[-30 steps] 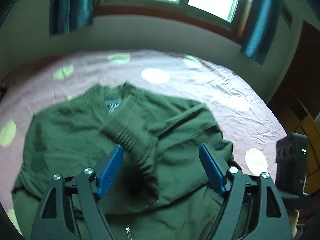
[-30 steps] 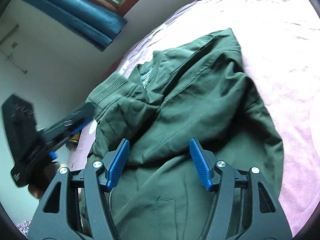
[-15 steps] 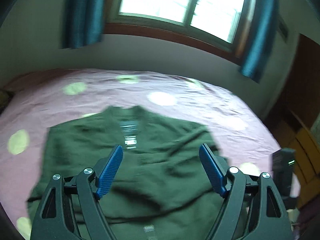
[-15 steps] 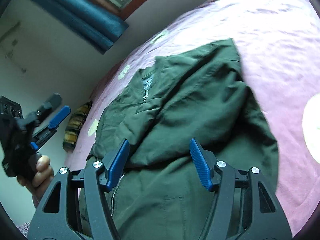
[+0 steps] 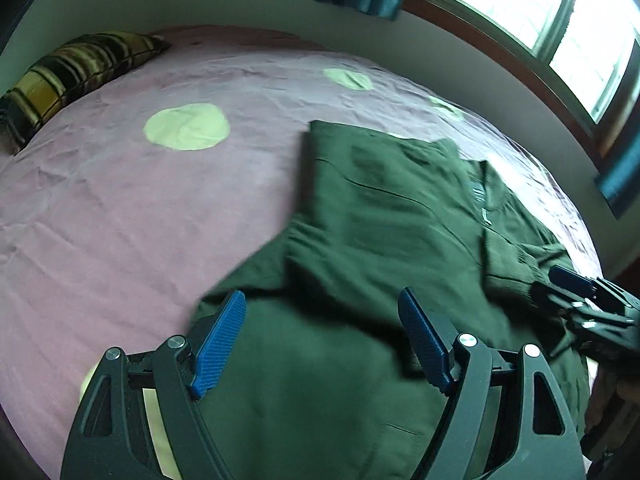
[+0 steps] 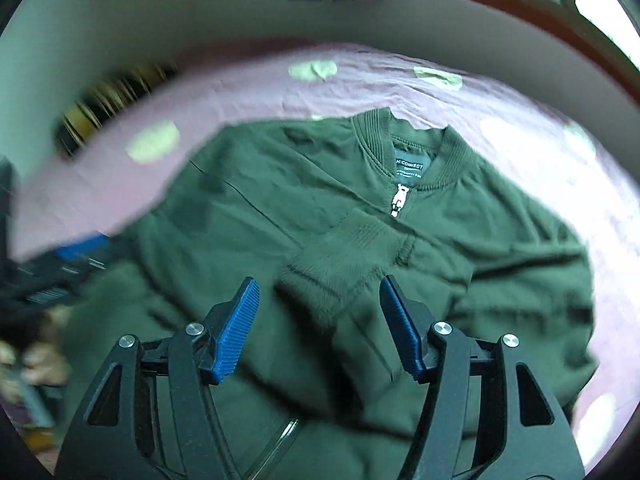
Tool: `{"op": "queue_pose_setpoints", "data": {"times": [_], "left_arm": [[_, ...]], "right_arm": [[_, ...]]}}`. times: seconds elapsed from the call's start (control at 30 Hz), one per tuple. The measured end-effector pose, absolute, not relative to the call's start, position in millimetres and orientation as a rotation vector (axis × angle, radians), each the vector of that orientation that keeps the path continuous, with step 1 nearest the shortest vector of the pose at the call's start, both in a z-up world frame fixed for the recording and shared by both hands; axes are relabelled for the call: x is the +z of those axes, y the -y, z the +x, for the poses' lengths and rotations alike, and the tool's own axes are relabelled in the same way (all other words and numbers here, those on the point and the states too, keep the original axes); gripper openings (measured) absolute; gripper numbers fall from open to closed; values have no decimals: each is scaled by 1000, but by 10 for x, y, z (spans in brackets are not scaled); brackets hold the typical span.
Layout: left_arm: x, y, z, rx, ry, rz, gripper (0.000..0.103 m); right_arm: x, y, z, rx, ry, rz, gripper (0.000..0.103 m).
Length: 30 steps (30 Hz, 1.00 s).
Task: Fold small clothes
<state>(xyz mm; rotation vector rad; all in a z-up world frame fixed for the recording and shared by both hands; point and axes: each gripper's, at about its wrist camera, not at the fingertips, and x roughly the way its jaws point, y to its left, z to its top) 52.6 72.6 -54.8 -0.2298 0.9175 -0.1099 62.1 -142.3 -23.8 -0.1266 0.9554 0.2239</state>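
The green jacket [image 6: 360, 248] was spread face up on the pink bedsheet [image 5: 120, 208], zipped to the collar. One ribbed cuff [image 6: 344, 264] was already laid across the chest; the other sleeve, blurred, seemed tucked in too. The left gripper [image 5: 322, 344] and right gripper [image 6: 318, 322] were both held wide apart above the cloth, nothing gripped. The body folds were left undone.

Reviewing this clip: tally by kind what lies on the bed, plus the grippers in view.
Green jacket: 1
Striped pillow: 1
Grippers: 2, the left gripper and the right gripper, both open and empty
Total: 4, all over the pink spotted bedsheet
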Motion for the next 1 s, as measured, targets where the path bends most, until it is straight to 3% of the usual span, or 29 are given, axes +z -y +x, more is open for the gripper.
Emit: {"op": "queue_pose_setpoints", "data": {"times": [0.2, 0.23, 0.3, 0.33, 0.37, 0.4, 0.57, 0.67, 0.73, 0.8, 1.0], "left_arm": [[-658, -826, 594, -95, -942, -249, 78], [-679, -834, 598, -92, -949, -252, 78], [-702, -846, 589, -91, -957, -255, 78], [-711, -850, 589, -92, -960, -258, 78], [-715, -852, 591, -91, -961, -258, 78], [-721, -854, 594, -90, -962, -258, 78], [-734, -859, 605, -87, -966, -257, 78], [-753, -845, 626, -80, -970, -252, 78], [-773, -837, 638, -73, -974, -247, 78], [-772, -825, 628, -71, -969, -238, 78], [-779, -841, 627, -73, -969, -245, 78]], "right_arm": [[-550, 1206, 836, 159, -1003, -310, 60], [-561, 1214, 850, 165, -1007, -300, 55], [-547, 1329, 872, 198, -1024, -211, 25], [-516, 1396, 882, 192, -1020, -172, 19], [-481, 1454, 871, 191, -1012, -143, 5], [-435, 1561, 844, 187, -1002, -105, 0], [-231, 2292, 632, 122, -941, 92, 0], [-135, 2474, 468, 87, -898, 50, 6], [-86, 2361, 438, 144, -899, 20, 25], [-63, 2157, 463, 201, -899, -13, 55], [-309, 1363, 692, 262, -933, -296, 67]]}}
